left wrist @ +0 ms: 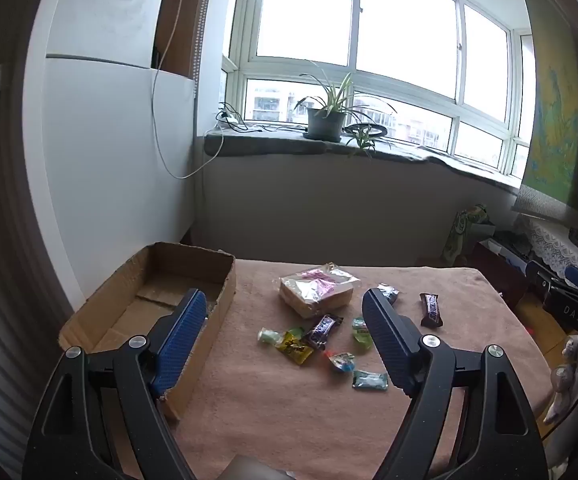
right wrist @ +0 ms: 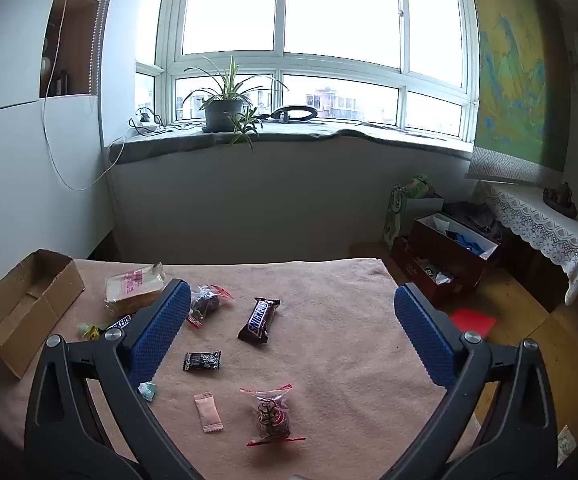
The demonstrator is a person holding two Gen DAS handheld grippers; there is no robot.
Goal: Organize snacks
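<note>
Two claws are hovering over a table (right wrist: 349, 320) draped in a pinkish blanket, both with jaws standing wide apart and nothing between the blue pads.

Starting with the left wrist view: an open cardboard box (left wrist: 149, 300) is sitting at the left edge of the table, empty as far as can be seen, and the left claw (left wrist: 285, 320) is reaching in from the bottom of the frame, its left finger overlapping the box's near wall. Just right of the box, toward the middle, a clear bag of sliced bread (left wrist: 317, 292) is lying flat. Below it, small wrapped sweets (left wrist: 293, 344) are lying scattered around a dark chocolate bar (left wrist: 323, 330), and a second chocolate bar (left wrist: 431, 310) is lying apart at right.

Moving to the right wrist view: the box (right wrist: 25, 304) and bread (right wrist: 133, 288) are showing in the left part of the frame. The right claw (right wrist: 291, 320) is framing the table's centre, where a chocolate bar (right wrist: 259, 320) is lying slantwise. Left of it a clear packet of dark fruit (right wrist: 205, 304) is resting beside the left finger. Lower down, a small black packet (right wrist: 202, 361), a pink sachet (right wrist: 208, 412) and another clear packet (right wrist: 273, 416) are lying separately.
</note>
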